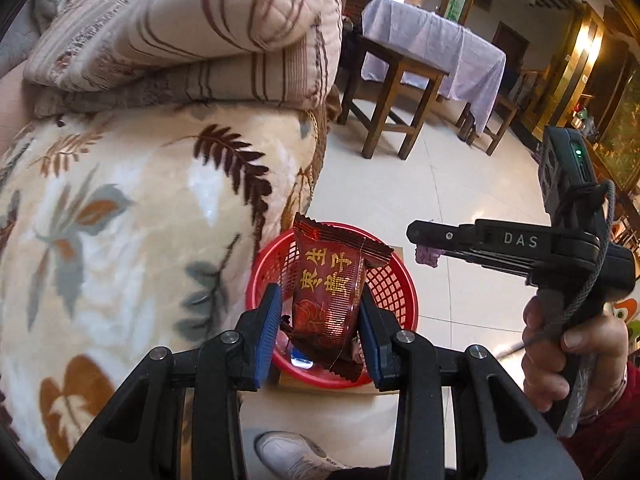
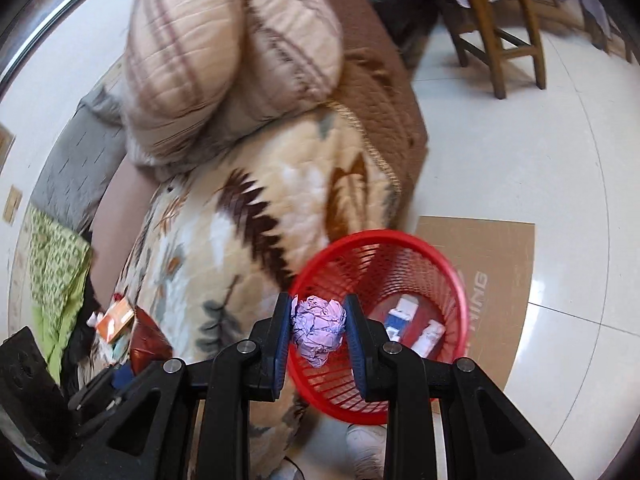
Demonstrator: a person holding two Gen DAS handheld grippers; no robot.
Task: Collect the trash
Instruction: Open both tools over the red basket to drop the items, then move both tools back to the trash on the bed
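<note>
Left fingers (image 1: 320, 320) clamp a red wrapper (image 1: 328, 296); right fingers (image 2: 318, 330) clamp a paper ball (image 2: 318, 330), both above the red basket (image 2: 448, 280).

Below me the floor (image 1: 460, 184) is pale glossy tile, catching soft glare. To my left a bed is heaped with a cream blanket (image 1: 132, 216) printed with brown fern leaves, and a folded striped quilt (image 1: 192, 28) lies on top of it. Beyond stand a wooden stool (image 1: 394, 92) and a table under a lilac cloth (image 1: 440, 36). A flat sheet of cardboard (image 2: 492, 248) lies on the tiles. Warm lamplight glows on wooden panelling (image 1: 580, 56) at the far right.
</note>
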